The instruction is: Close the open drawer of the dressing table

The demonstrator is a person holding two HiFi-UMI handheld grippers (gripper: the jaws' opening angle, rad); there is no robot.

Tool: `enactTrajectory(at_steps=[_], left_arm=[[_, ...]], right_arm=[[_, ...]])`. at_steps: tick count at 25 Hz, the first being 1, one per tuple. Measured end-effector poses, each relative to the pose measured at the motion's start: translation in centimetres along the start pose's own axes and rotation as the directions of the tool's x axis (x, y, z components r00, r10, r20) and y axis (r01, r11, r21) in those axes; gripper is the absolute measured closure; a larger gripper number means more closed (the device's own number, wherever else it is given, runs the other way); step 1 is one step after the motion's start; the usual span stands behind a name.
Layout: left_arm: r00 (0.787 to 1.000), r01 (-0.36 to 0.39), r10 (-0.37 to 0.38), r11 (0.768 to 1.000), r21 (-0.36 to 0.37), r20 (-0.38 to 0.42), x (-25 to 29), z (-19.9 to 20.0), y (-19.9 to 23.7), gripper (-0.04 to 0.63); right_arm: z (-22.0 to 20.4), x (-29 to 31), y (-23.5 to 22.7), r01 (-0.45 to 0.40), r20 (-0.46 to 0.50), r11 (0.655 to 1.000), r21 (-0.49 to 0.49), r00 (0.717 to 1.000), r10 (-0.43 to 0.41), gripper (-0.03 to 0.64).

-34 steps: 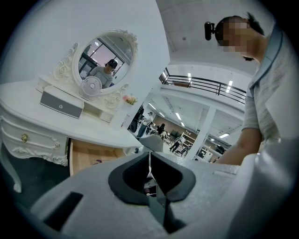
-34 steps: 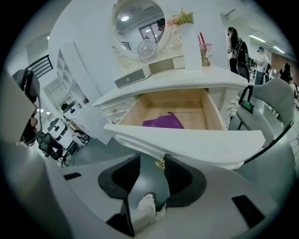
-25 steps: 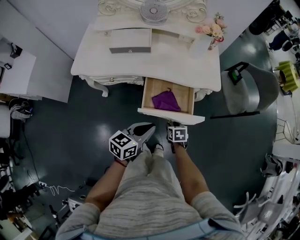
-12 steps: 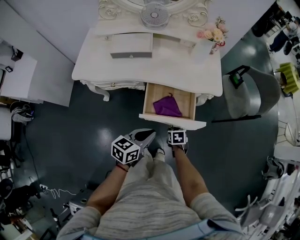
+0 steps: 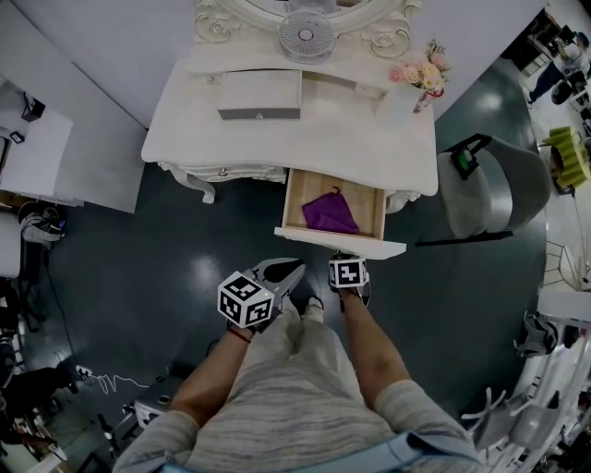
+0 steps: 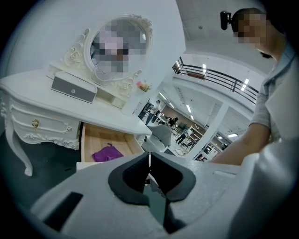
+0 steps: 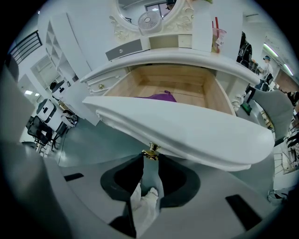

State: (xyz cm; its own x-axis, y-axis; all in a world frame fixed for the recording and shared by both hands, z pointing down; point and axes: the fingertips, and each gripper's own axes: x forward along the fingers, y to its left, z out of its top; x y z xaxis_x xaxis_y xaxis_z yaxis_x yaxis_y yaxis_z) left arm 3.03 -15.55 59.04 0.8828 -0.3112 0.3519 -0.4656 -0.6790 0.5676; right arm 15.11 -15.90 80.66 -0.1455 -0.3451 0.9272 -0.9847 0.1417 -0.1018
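Observation:
The white dressing table (image 5: 277,139) has its right drawer (image 5: 297,199) pulled out, with a purple cloth (image 5: 330,212) lying inside. My right gripper (image 5: 347,258) points steeply down at the drawer's white front (image 7: 187,130). Its jaws are closing, and the small brass knob (image 7: 150,151) sits between their tips with no firm grip showing. My left gripper (image 5: 294,270) hangs to the left, below the drawer and apart from it. Its jaws are shut with nothing between them (image 6: 148,161). The left gripper view shows the open drawer (image 6: 86,140) and the cloth (image 6: 106,153) from the side.
A grey chair (image 5: 489,185) stands right of the table. On the tabletop are a small drawer box (image 5: 260,94), a round fan (image 5: 309,23) and a vase of flowers (image 5: 420,65). A white desk (image 5: 37,148) is at the left. The person's legs are below the grippers.
Both grippers keep nearly the same places under the drawer front. The head view has drifted slightly, and the drawer stays open as before.

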Motion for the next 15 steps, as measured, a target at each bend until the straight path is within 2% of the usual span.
enactTrajectory(at_steps=[15], left_arm=[[1.0,-0.004,0.004,1.0,-0.016,0.016,-0.2,0.6,1.1,0.572]], right_arm=[[2.1,0.9,-0.7,0.005,-0.002,1.0,-0.007,1.0,-0.005,0.522]])
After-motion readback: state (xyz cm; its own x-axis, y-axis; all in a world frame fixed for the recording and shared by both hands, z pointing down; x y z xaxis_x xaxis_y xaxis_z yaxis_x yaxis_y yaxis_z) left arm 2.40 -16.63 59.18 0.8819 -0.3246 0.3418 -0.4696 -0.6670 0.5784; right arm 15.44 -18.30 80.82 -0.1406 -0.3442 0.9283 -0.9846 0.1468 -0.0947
